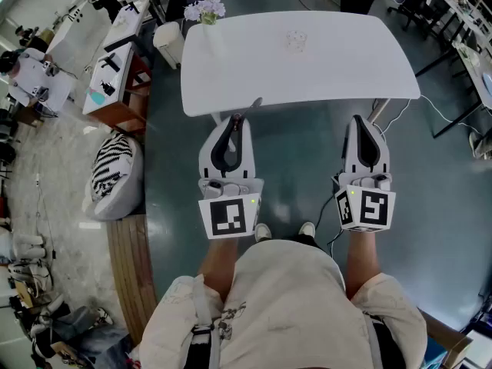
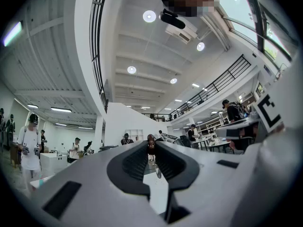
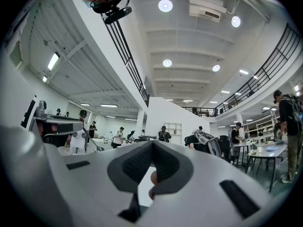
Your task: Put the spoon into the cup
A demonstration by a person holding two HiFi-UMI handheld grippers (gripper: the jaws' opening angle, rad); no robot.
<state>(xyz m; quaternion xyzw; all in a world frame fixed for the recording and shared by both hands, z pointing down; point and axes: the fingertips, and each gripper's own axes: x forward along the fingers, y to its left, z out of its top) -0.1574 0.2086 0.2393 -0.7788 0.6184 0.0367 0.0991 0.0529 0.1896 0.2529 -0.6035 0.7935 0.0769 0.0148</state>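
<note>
Flowers (image 1: 204, 8), pale lilac, stand at the far-left corner of the glossy white, round-cornered table (image 1: 354, 71). The left gripper (image 1: 236, 118), white plastic with ribbed dark pads, hangs off the near edge, its jaws a narrow slit apart and empty. A small clear cup (image 1: 296, 41) sits near the far edge, right of middle. The right gripper (image 1: 360, 119) has its jaws closed on nothing.

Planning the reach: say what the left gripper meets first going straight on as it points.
Probably the near edge of the white table: in the head view the left gripper ends just short of it. Height is unclear; if it clears the edge, its line across the top looks free.
</note>
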